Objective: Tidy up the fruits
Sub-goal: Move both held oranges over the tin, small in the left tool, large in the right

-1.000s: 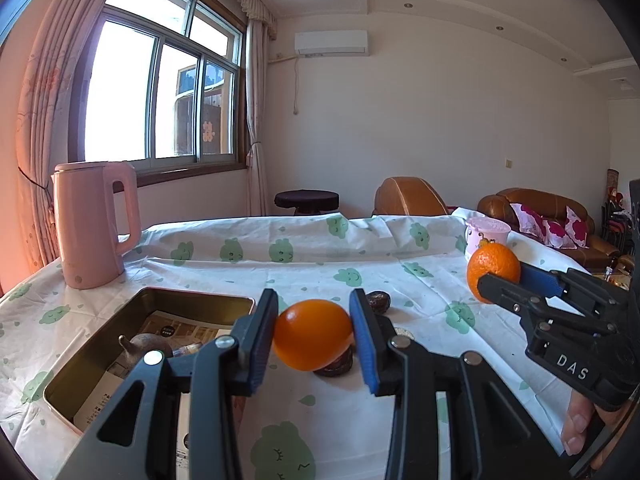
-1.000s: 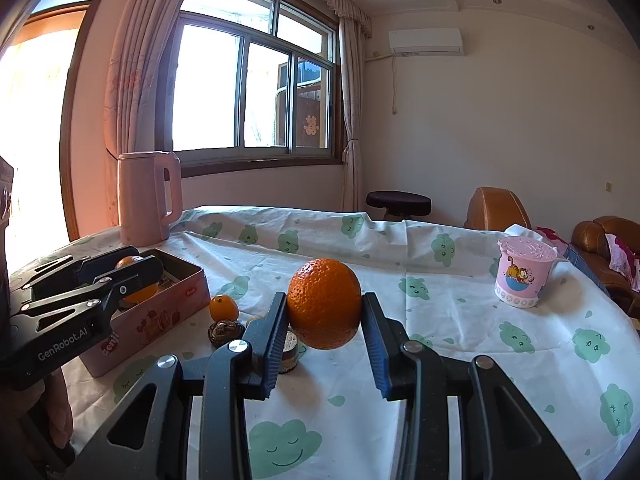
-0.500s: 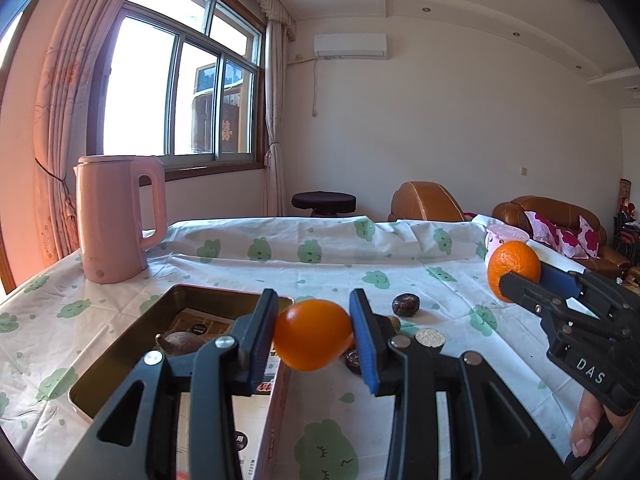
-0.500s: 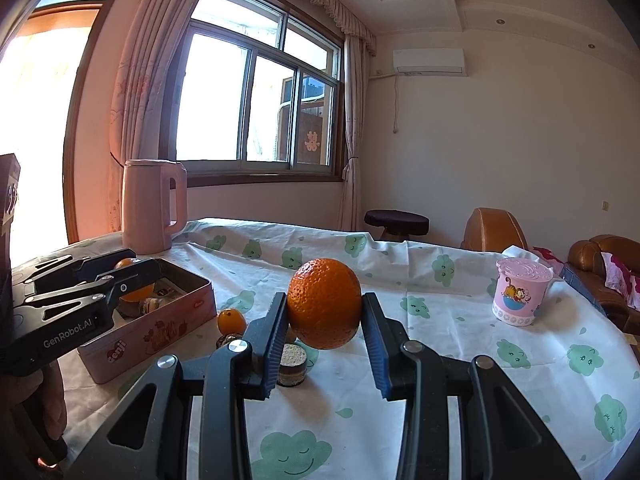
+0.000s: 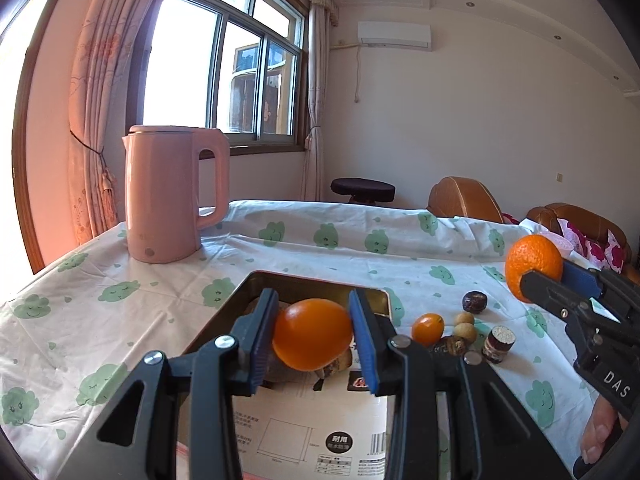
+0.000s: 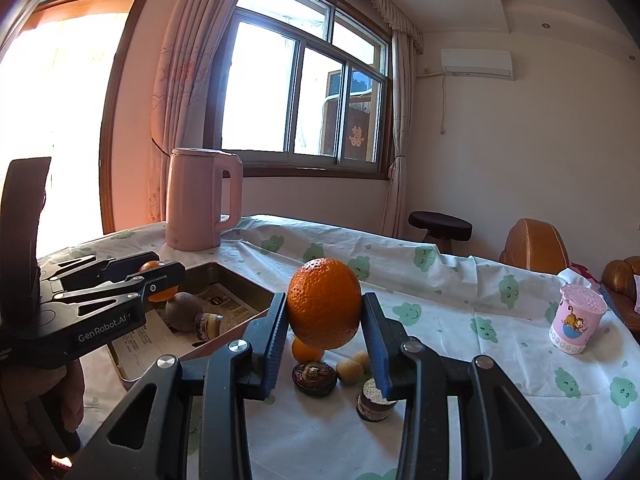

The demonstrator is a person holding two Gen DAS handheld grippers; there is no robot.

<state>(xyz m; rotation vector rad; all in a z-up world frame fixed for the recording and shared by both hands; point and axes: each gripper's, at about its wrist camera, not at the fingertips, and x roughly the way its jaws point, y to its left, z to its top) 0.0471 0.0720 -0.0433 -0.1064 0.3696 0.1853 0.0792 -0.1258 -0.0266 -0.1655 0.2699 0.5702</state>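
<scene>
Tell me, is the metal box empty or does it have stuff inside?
Not empty. The metal box holds a brown fruit, a small jar and printed paper.

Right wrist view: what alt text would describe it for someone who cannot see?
A black two-finger gripper, jaws shut on a round pebbly orange, hangs above small fruits on a white cloud-print tablecloth. At left, a second gripper holds a smooth orange fruit over an open metal tin.

Bright window [image 6: 304, 100] glare (blown-out left), fisheye-bent edges
</scene>
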